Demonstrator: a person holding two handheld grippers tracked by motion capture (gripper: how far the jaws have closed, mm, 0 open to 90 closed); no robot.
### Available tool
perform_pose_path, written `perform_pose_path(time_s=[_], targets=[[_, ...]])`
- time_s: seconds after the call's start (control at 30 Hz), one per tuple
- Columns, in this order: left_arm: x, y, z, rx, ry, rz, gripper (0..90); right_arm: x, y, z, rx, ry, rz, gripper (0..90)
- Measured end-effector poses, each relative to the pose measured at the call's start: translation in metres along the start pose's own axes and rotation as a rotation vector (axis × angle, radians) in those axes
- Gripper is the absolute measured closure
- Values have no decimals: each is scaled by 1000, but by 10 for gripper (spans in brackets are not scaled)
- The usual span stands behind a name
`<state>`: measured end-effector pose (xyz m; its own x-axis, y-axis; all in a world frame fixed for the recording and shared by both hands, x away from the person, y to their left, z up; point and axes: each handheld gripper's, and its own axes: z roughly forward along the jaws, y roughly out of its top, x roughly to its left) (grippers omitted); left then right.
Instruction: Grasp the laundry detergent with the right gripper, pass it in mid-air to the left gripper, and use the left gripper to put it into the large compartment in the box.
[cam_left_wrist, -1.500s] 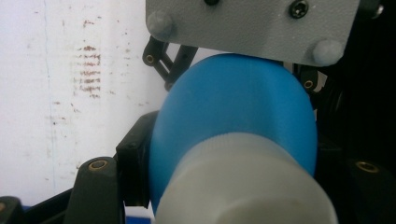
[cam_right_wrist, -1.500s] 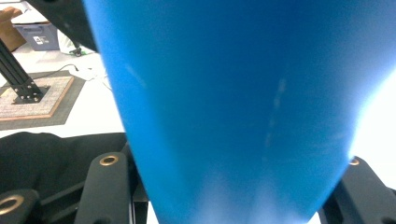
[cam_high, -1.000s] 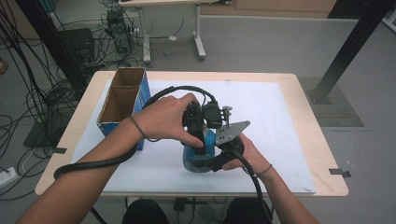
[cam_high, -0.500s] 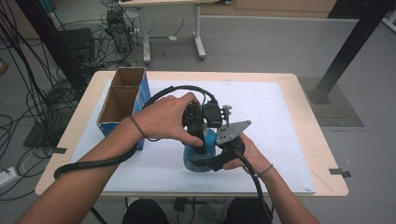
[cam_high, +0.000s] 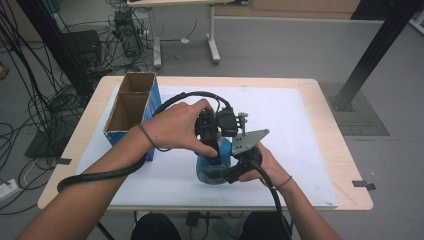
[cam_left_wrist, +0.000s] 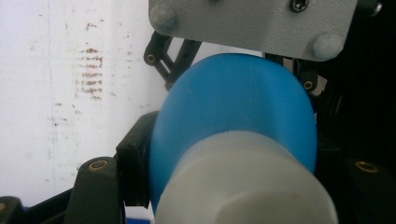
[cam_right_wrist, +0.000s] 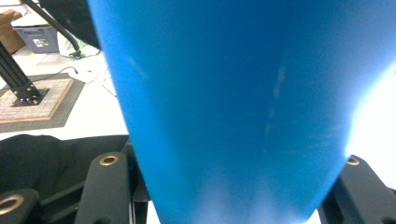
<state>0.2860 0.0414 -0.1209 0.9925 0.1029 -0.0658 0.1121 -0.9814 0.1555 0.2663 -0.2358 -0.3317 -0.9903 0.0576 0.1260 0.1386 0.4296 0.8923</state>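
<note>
A blue bottle (cam_high: 210, 169) with a white cap (cam_left_wrist: 243, 182) stands on the white sheet near the table's front edge. My left gripper (cam_high: 214, 149) comes down on it from above, its jaws shut on either side of the cap, with the blue shoulder (cam_left_wrist: 233, 107) just beyond. My right gripper (cam_high: 216, 173) reaches in from the right and is shut on the bottle's blue body (cam_right_wrist: 233, 102), which spans the gap between its black jaws. That gripper's grey plate (cam_left_wrist: 252, 23) shows past the bottle in the left gripper view.
An open cardboard box (cam_high: 154, 102) with blue sides stands at the left of the table. A white sheet (cam_high: 295, 125) covers most of the wooden tabletop (cam_high: 345, 165). Black cables trail from both grippers toward the front edge. Desks, cables and a black post stand on the floor beyond.
</note>
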Motion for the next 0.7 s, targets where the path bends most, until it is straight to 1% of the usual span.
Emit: perform_pose_path(time_s=[0.3,0.7], targets=[[-3,0,-1,-3,9,0,363,1,1,-1,0,0,-3,426],[-2,1,-1,-1,4,3,363,1,1,-1,1,-2,-1,425]])
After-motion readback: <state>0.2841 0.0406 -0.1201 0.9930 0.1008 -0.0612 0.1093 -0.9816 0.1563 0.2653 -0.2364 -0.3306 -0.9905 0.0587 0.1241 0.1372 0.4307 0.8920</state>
